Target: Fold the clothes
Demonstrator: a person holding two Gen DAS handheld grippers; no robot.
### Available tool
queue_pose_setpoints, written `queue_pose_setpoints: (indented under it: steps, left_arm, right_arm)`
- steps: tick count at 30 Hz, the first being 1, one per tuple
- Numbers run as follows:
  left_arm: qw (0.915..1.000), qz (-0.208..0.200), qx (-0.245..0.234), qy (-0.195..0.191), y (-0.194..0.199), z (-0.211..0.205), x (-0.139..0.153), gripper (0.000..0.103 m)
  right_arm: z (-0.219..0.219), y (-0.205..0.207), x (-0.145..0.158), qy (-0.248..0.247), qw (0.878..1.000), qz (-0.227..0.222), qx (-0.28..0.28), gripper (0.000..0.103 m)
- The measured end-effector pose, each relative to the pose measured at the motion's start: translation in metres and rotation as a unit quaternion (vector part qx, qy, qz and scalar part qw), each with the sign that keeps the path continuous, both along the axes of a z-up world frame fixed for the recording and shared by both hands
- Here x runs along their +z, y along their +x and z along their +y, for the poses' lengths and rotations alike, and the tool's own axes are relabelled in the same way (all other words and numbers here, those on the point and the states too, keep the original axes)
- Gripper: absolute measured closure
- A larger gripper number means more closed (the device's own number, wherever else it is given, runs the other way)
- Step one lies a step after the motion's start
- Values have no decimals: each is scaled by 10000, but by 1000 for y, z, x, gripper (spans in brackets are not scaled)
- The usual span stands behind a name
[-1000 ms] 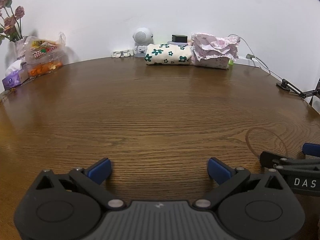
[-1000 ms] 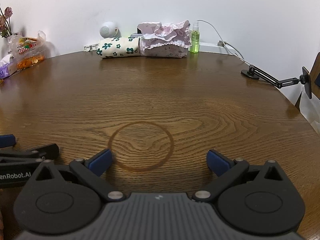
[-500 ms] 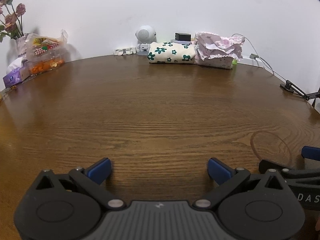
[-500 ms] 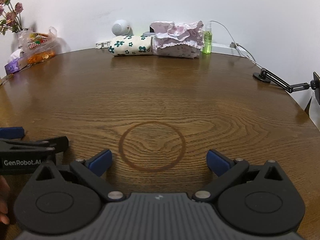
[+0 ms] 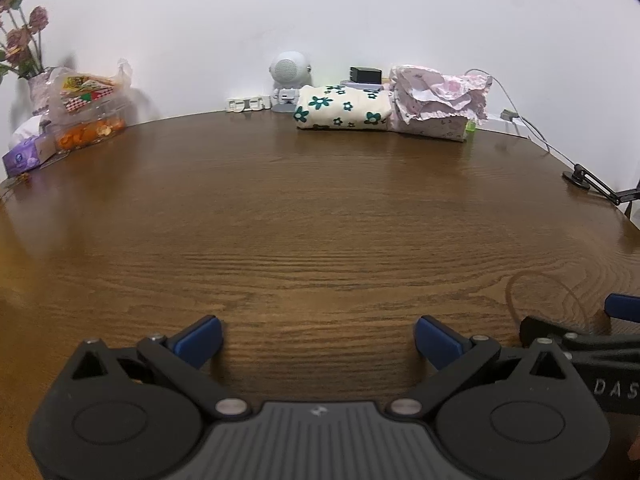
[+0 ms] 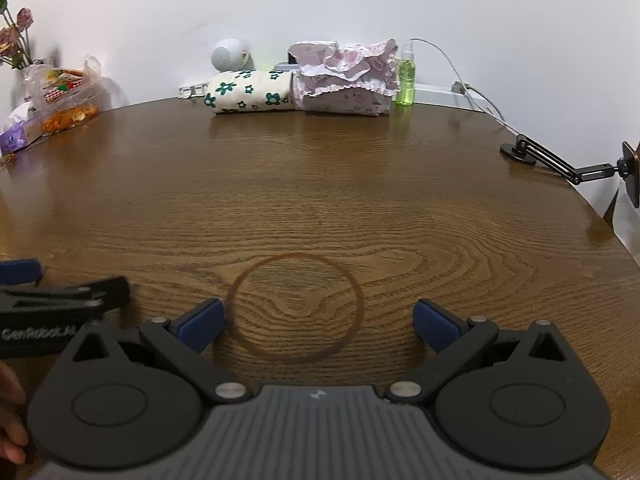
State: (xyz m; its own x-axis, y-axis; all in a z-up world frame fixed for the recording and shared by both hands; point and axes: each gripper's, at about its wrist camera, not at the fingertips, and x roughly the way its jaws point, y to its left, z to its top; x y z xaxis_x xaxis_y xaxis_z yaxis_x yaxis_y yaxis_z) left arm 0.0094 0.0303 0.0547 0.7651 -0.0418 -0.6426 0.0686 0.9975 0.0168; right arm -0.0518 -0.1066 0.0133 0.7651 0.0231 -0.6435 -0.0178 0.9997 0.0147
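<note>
Two folded garments lie side by side at the table's far edge by the wall: a cream one with green flowers (image 5: 343, 108) (image 6: 249, 91) and a pink ruffled one (image 5: 438, 98) (image 6: 345, 76) to its right. My left gripper (image 5: 318, 338) hovers open over bare wood near the front edge, nothing between its blue pads. My right gripper (image 6: 316, 322) is open too, above a dark ring stain (image 6: 296, 306). Each gripper shows at the side of the other's view. No garment lies near either gripper.
A wooden table (image 5: 320, 208) fills both views. At far left stand a snack bag (image 5: 86, 110), a purple tissue box (image 5: 28, 156) and flowers (image 5: 20, 40). A white speaker (image 5: 289, 76), a green spray bottle (image 6: 406, 78), a cable and a black clamp arm (image 6: 560, 162) sit along the back and right.
Both grippers drifted slightly left and back, so the folded garments shifted right in each view. Both stayed open and empty.
</note>
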Motion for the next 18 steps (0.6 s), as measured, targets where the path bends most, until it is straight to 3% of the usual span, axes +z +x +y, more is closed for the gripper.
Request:
queue_pose_setpoints:
  steps: [18]
  left_arm:
    - [10000,4,54,2,-2,-1,-1,0]
  right_arm:
    - [1,1,0,-4,10000,-2,19,1]
